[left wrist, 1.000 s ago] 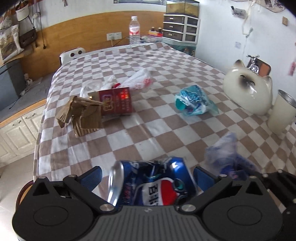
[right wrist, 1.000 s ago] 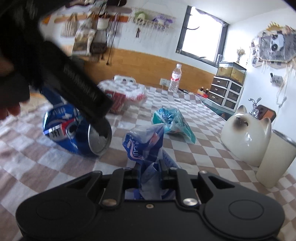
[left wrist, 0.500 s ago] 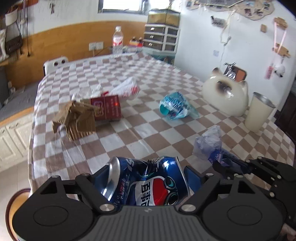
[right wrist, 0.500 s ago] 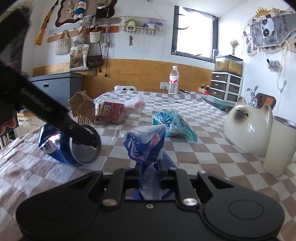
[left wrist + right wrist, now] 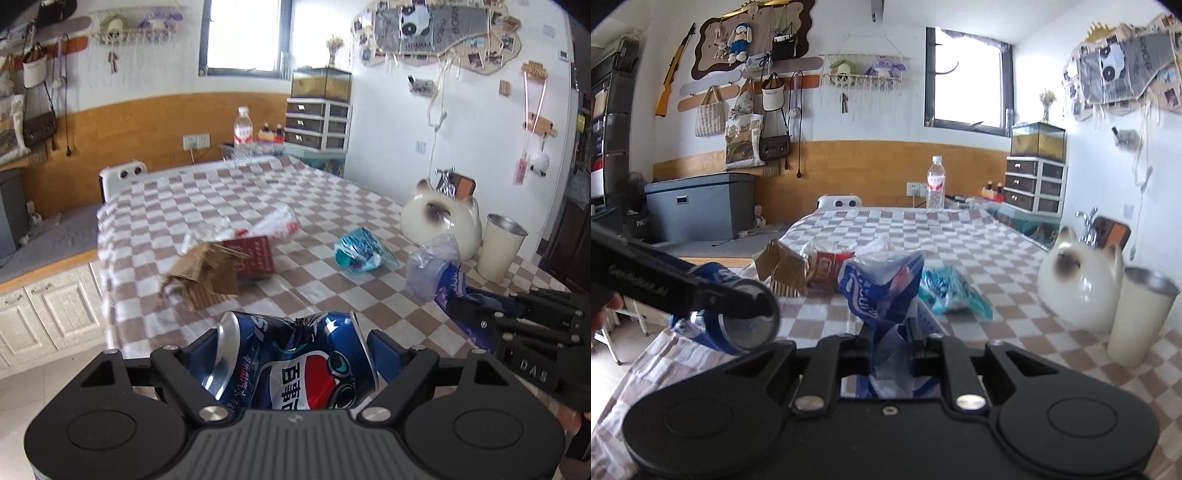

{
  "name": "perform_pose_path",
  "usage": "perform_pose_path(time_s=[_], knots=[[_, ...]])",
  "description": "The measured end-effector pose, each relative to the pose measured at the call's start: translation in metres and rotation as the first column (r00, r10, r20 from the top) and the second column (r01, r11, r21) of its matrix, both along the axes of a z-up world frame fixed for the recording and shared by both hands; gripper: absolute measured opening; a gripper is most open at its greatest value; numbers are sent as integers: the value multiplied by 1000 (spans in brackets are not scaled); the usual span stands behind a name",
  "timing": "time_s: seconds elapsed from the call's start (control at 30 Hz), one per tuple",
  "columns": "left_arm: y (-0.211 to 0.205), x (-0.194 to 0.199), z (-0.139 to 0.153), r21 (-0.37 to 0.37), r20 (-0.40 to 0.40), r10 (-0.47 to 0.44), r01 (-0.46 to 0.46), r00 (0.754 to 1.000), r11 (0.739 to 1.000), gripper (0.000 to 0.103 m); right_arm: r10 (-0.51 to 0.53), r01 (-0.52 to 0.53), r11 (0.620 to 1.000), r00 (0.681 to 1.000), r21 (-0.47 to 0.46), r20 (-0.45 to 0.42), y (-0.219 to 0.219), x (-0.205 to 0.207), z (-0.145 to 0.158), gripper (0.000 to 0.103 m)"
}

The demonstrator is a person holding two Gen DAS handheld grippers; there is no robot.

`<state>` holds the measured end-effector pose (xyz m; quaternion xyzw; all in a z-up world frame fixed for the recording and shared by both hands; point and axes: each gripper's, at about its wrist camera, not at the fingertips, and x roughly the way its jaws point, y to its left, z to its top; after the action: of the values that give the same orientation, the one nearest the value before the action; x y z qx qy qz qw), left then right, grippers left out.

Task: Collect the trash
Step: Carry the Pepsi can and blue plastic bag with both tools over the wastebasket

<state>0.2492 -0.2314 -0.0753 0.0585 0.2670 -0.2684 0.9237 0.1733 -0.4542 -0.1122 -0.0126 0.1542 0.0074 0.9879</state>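
Pointing slightly downward over the near end of the checkered table [image 5: 325,206], the left gripper [image 5: 291,354] is clamped crosswise on a dented blue cola can [image 5: 291,358], its jaws having just been closing until the blue pads met the can's two ends; the can is carried clear of the cloth. To its right, the right gripper [image 5: 890,339] is held nearly level with its jaws almost fully closed on a crumpled blue-and-clear plastic wrapper [image 5: 882,291], which sticks up between the fingers. Farther along the table, torn brown cardboard [image 5: 203,273] is seen lying against a red box [image 5: 255,254], with a teal snack bag [image 5: 358,251] to the right of them. Open checkered cloth is left between the grippers and these pieces. Along the table's right edge a white cat-shaped jar [image 5: 439,221] and a cream cup [image 5: 498,247] are set close together, and the left edge drops off to the floor.
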Motion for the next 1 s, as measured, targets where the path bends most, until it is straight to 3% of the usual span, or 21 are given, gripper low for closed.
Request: perform_pose_path(time_s=[0.2,0.47,1.0], knots=[[37,-12,12,-25,82,43,-41,996,999,85,7,-7,1000,1000,15,9,25,-1,20,17],[92,-16,22,-62,124,116,-109,985,992,85,31,-31,999,1000,34,-3,71,7,37,17],[220,-9,20,-90,121,294,-285,948,954,85,184,-181,981,982,64,-39,188,56,47,17]])
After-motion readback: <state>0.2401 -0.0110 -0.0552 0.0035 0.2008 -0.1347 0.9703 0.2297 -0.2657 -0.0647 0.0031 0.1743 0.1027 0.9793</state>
